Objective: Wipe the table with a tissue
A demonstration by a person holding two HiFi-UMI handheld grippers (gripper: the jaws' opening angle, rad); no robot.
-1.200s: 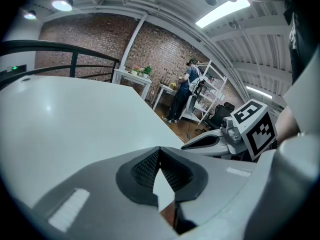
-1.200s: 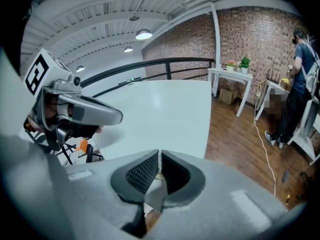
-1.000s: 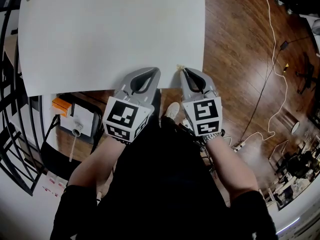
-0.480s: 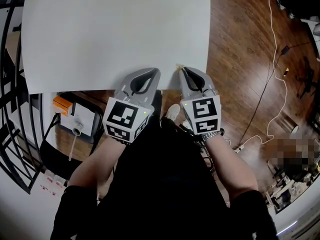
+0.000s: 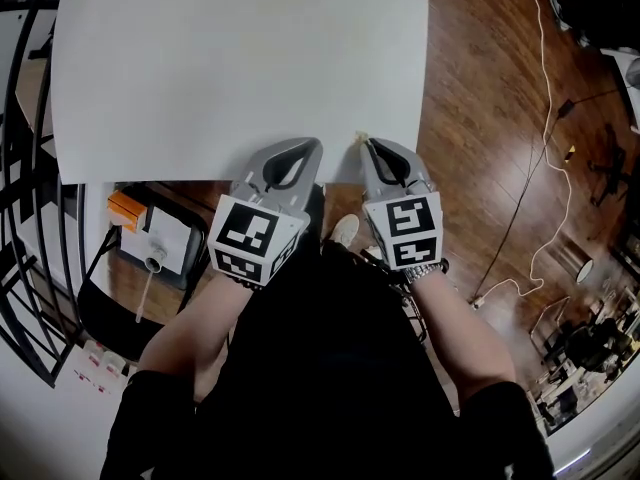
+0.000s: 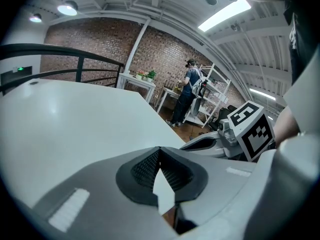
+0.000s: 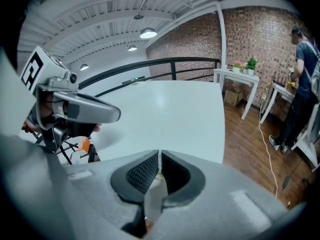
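Observation:
The white table (image 5: 240,68) fills the upper head view, and no whole tissue shows on it. Both grippers hover side by side at its near edge. My left gripper (image 5: 316,141) has its jaws together, and in the left gripper view (image 6: 160,150) nothing shows between them. My right gripper (image 5: 363,140) is shut too. A small beige scrap (image 5: 358,134) pokes out at its tips, and the scrap (image 7: 158,175) also shows between the pads in the right gripper view. I cannot tell whether it is tissue.
A black railing (image 5: 20,218) and a chair with an orange item (image 5: 124,211) lie left of the table. A white cable (image 5: 545,118) runs over the wood floor on the right. A person (image 6: 189,96) stands at shelves beyond the table's far end.
The table has slid slightly right in the head view. Both grippers hold the same spot at the near edge, still shut.

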